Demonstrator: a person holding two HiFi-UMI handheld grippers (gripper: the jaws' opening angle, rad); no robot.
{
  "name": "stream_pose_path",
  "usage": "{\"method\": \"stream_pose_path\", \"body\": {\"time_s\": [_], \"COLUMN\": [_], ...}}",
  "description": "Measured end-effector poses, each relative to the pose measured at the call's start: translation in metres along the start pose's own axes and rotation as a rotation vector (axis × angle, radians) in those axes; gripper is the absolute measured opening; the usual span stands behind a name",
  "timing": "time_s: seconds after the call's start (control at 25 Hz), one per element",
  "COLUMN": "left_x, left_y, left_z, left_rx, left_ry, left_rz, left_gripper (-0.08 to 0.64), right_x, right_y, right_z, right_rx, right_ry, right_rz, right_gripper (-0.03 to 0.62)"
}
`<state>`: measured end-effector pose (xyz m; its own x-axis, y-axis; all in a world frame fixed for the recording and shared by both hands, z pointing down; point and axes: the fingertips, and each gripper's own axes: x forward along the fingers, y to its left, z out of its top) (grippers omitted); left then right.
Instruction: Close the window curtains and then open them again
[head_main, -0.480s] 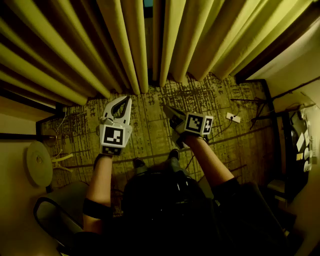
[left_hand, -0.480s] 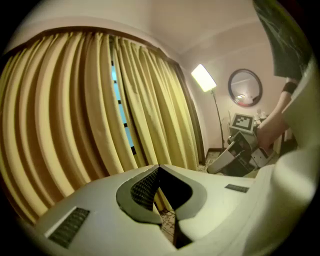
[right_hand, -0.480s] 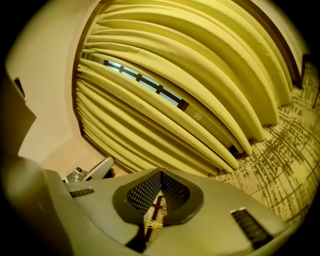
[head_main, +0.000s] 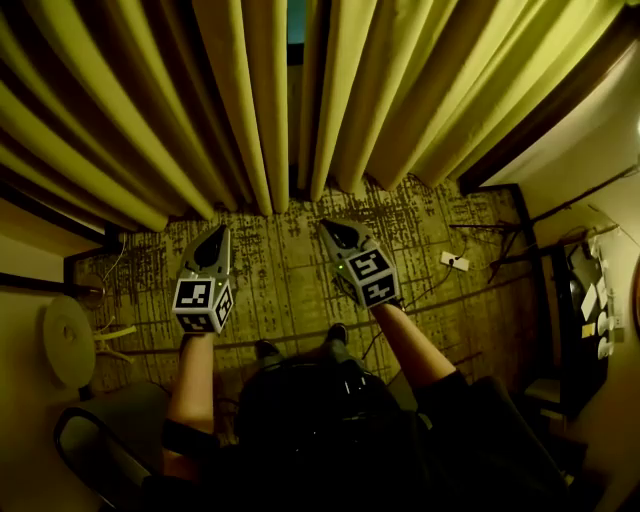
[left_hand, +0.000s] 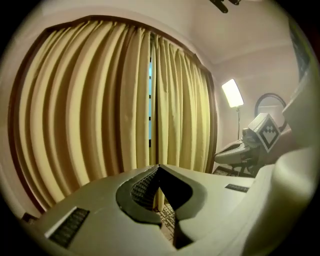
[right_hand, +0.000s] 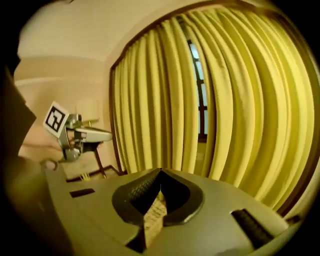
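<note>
Carpet separates left gripper and right gripper from curtains' narrow gap.

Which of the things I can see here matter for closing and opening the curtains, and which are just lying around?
Part of the job:
left curtain
right curtain
left hand-held gripper, shut and empty
right hand-held gripper, shut and empty

Just lying about:
round white disc
small white block on the carpet
lit lamp

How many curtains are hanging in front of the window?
2. The left curtain hangs on the left of a narrow gap, and the right curtain on its right. No others show.
</note>
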<state>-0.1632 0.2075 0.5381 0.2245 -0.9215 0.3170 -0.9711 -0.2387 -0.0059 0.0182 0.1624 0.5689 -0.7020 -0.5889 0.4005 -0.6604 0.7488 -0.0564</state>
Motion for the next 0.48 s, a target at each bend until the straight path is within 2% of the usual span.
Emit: {"method": "stream_pose_path", "body": {"time_s": [0.04, 0.12, 0.48], "left_x": [-0.003, -0.008, -0.021], "left_y": [0.002, 0.006, 0.019], "left_z": [-0.002, -0.009, -0.021], "left_rx": [-0.018, -0.052, -0.067], "left_ry": [0.004, 0.011, 0.017], "left_rz": [0.011, 0.033, 0.069], "left_gripper": [0.000, 0.000, 0.000], "right_x": [-0.002, -0.003, 0.000], "right_y": [0.002, 0.006, 0.007], "right_z": [0.006, 0.011, 0.002], "right_rx": [-0.085, -0.147, -0.066], "right_ry": [0.006, 0.008, 0.021], "right_rz": [-0.027, -0.049, -0.051], "right_gripper": [0.000, 0.000, 0.000]}}
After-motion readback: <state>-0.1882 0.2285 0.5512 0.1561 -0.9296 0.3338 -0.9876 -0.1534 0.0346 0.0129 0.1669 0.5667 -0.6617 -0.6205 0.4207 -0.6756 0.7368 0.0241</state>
